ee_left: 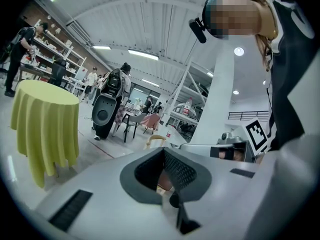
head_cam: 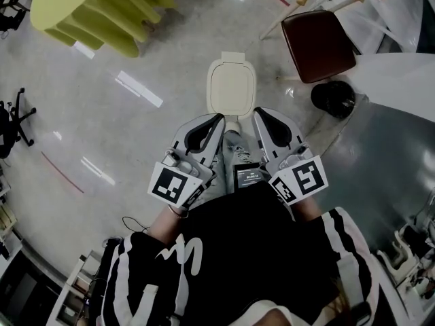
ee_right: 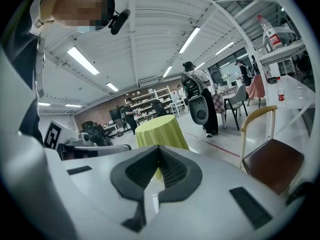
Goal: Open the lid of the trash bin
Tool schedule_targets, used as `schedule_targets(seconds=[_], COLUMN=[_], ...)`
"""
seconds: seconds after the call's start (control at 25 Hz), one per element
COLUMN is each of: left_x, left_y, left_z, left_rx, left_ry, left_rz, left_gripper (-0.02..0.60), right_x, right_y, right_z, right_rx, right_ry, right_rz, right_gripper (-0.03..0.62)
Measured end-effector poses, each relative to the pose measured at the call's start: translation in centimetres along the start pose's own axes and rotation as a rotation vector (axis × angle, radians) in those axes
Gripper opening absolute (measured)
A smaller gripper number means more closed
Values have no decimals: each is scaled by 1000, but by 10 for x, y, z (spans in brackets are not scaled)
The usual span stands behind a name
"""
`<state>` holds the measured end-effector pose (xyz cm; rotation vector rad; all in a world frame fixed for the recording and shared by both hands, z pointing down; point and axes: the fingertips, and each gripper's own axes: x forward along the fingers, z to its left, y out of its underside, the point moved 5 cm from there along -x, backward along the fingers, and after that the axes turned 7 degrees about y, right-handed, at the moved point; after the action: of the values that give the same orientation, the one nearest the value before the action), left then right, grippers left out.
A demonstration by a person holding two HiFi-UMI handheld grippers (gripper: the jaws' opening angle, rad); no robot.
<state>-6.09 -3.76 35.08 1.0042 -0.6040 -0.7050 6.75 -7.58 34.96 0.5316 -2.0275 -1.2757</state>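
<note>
The trash bin [head_cam: 231,87] is cream-white and stands on the floor just ahead of the person's feet, its lid down. Both grippers are held close to the body, above the floor and short of the bin. My left gripper [head_cam: 219,118] points toward the bin's near left corner, jaws pressed together with nothing between them. Mirroring it, my right gripper [head_cam: 257,113] is shut and empty too. In the left gripper view the jaws [ee_left: 164,149] meet at a seam; so do those in the right gripper view [ee_right: 159,147]. Neither gripper view shows the bin.
A yellow-green draped round table [head_cam: 102,9] stands far left. A brown-seated chair [head_cam: 318,38] and a black round object [head_cam: 333,98] are to the right of the bin. An office chair base [head_cam: 15,119] is at the left edge. People stand far off in the hall.
</note>
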Motion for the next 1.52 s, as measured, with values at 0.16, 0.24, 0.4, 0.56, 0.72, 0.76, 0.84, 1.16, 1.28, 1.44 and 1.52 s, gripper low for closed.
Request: schedule_targets(seconds=[0.16, 0.24, 0.4, 0.56, 0.72, 0.76, 0.84, 1.16, 1.28, 1.44, 1.52], left_x=[1, 1, 3, 5, 5, 5, 5, 9, 11, 10, 10], left_y=[7, 10, 18, 23, 28, 30, 34, 50, 53, 60, 63], left_z=[1, 1, 3, 7, 10, 11, 12, 19, 22, 25, 27], left_rx=[-14, -19, -30, -36, -45, -46, -49, -68, -73, -84, -89], left_ry=[2, 1, -1, -7, -12, -14, -15, -17, -18, -23, -24], left_rz=[8, 12, 19, 22, 31, 33, 39, 54, 53, 57, 59], left_gripper=[8, 8, 8, 8, 8, 8, 8, 8, 8, 8, 8], right_x=[1, 2, 4, 7, 10, 11, 12, 19, 22, 25, 26], right_y=[6, 9, 16, 22, 28, 30, 33, 49, 55, 62, 64], right_z=[1, 1, 0, -3, -4, -4, -5, -10, -9, -9, -10], right_rx=[3, 5, 7, 9, 10, 10, 12, 19, 26, 35, 38], right_ry=[-3, -5, -8, -10, -12, -13, -14, -20, -23, -22, -16], right_rz=[12, 17, 30, 46, 63, 67, 73, 102, 111, 119, 120], right_gripper=[3, 3, 3, 3, 3, 3, 3, 4, 3, 3, 3])
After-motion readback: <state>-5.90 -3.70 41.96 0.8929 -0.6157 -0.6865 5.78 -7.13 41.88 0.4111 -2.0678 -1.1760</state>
